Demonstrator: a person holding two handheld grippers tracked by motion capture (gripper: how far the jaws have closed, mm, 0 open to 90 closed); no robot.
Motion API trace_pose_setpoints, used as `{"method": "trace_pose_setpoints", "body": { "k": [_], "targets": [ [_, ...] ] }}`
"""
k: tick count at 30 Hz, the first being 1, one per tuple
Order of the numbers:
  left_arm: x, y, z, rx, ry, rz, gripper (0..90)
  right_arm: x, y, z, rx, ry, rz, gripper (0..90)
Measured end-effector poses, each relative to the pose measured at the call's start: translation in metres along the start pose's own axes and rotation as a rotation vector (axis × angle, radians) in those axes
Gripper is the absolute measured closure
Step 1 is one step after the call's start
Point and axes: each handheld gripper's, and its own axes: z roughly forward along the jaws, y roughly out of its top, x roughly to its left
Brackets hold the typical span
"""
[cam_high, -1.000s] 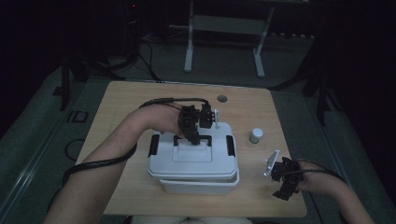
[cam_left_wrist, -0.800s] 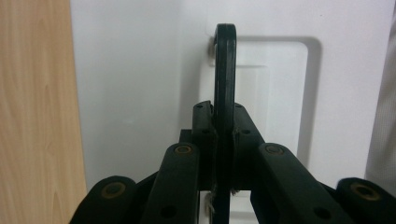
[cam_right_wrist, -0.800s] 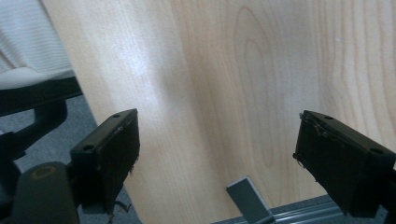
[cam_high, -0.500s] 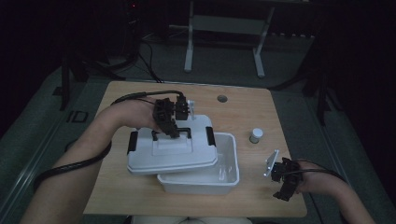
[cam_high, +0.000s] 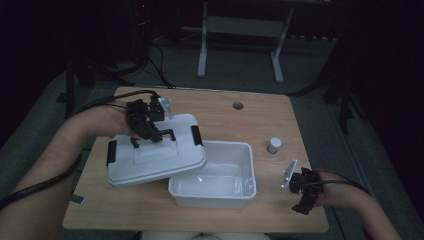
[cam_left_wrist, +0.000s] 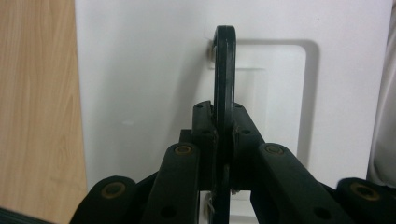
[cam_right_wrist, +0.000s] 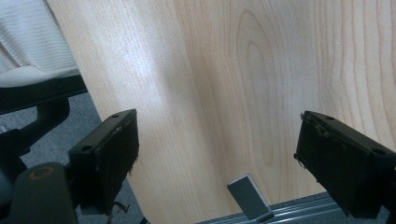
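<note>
Now: left gripper (cam_high: 150, 131) clamped on lid handle (cam_left_wrist: 223, 84), forearm reaching forward | right gripper (cam_high: 303, 192) released, resting on table (cam_high: 240, 122)

no readable text, labels, brands or numbers on any surface
</note>
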Motion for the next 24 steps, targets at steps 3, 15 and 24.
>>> {"method": "trace_pose_setpoints", "body": {
  "k": [3, 15, 24],
  "targets": [
    [0.003, -0.015, -0.005, -0.009, 0.019, -0.029, 83.3, 0.000, 0.000, -0.001, 0.003, 0.000, 0.001, 13.0],
    [0.014, -0.073, -0.012, -0.010, 0.041, -0.153, 83.3, 0.001, 0.005, -0.001, 0.003, 0.003, -0.011, 12.9],
    [0.021, -0.107, -0.004, -0.005, 0.047, -0.234, 83.4, 0.001, 0.008, 0.000, -0.010, 0.003, -0.016, 12.9]
  ]
}}
